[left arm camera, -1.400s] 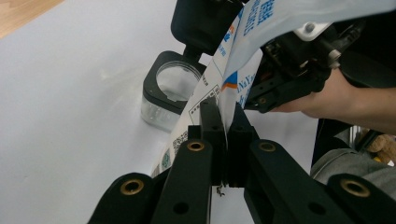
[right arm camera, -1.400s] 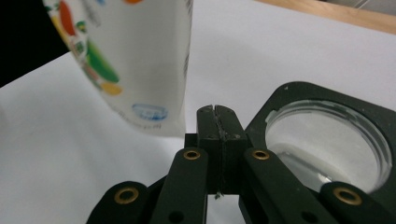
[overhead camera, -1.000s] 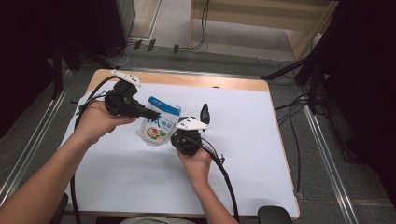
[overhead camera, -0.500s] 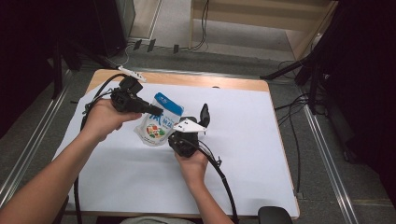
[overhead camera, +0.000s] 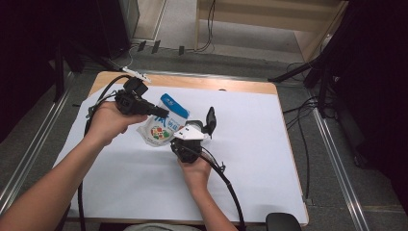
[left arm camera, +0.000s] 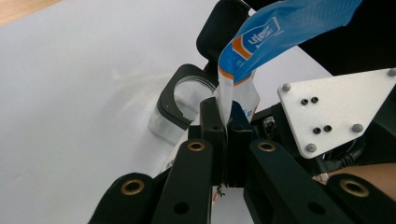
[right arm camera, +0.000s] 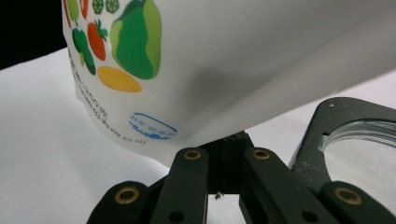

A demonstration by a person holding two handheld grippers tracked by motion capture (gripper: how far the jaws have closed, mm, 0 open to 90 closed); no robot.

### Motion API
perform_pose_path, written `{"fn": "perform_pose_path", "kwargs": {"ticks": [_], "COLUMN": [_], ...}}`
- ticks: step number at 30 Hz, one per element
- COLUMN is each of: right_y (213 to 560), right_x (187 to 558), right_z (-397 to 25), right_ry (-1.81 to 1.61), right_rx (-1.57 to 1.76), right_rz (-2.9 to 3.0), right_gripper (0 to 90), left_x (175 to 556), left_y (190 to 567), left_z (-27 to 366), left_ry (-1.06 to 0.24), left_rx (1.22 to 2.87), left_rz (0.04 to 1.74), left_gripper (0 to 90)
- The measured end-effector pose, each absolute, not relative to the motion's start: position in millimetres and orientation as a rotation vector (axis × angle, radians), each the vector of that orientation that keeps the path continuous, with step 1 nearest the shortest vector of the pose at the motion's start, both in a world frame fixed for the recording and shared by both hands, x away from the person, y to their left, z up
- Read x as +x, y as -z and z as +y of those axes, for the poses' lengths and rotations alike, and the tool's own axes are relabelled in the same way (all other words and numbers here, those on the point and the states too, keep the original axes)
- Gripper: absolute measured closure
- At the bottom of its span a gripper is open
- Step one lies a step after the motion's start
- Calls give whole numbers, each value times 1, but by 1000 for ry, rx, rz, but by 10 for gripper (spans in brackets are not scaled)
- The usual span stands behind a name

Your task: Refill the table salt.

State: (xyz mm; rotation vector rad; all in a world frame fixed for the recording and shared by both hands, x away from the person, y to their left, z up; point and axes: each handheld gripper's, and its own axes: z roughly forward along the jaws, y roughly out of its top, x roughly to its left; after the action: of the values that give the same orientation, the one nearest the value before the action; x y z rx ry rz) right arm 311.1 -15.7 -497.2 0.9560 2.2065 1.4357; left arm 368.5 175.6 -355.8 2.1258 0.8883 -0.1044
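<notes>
High view: table (overhead camera: 250, 144) evenly lit from above, white sheet bright, surroundings drop to near black at left and right edges. Soft, short shadows under the hands. Slightly grainy, mild softness. Left gripper view: pouch (left arm camera: 261, 32) sharp, near jaws a bit soft. Right gripper view: pouch close, mild blur, grey shadow across its white face.

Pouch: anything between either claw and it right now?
Nothing visible. The left claw is already shut on the pouch edge below its blue top, and the right claw is shut on the bottom edge. The pouch hangs between them above the white table.
</notes>
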Motion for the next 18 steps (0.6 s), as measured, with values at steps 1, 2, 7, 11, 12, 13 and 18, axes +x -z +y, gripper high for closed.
{"fn": "perform_pose_path", "kwargs": {"ticks": [1,2,7,11,12,13,18], "right_y": [497,497,500,502,502,502,503], "right_x": [311,312,312,313,314,315,317], "right_z": [-16,-16,-13,-12,-12,-12,-12], "right_ry": [-1448,-1456,-1464,-1479,-1481,-1487,-1509], "right_rx": [971,984,1021,1039,1039,1048,1071], "right_rz": [2210,2216,2235,2249,2249,2251,2254], "right_gripper": [900,900,900,900,900,900,900], "left_x": [369,369,371,375,376,378,381], "left_y": [356,356,357,359,360,360,360], "left_z": [174,172,164,159,158,157,152], "left_ry": [91,78,48,57,60,61,65], "left_rx": [2130,2137,2175,2184,2182,2186,2197], "left_rz": [894,894,900,906,910,916,910], "left_gripper": [900,900,900,900,900,900,900]}}
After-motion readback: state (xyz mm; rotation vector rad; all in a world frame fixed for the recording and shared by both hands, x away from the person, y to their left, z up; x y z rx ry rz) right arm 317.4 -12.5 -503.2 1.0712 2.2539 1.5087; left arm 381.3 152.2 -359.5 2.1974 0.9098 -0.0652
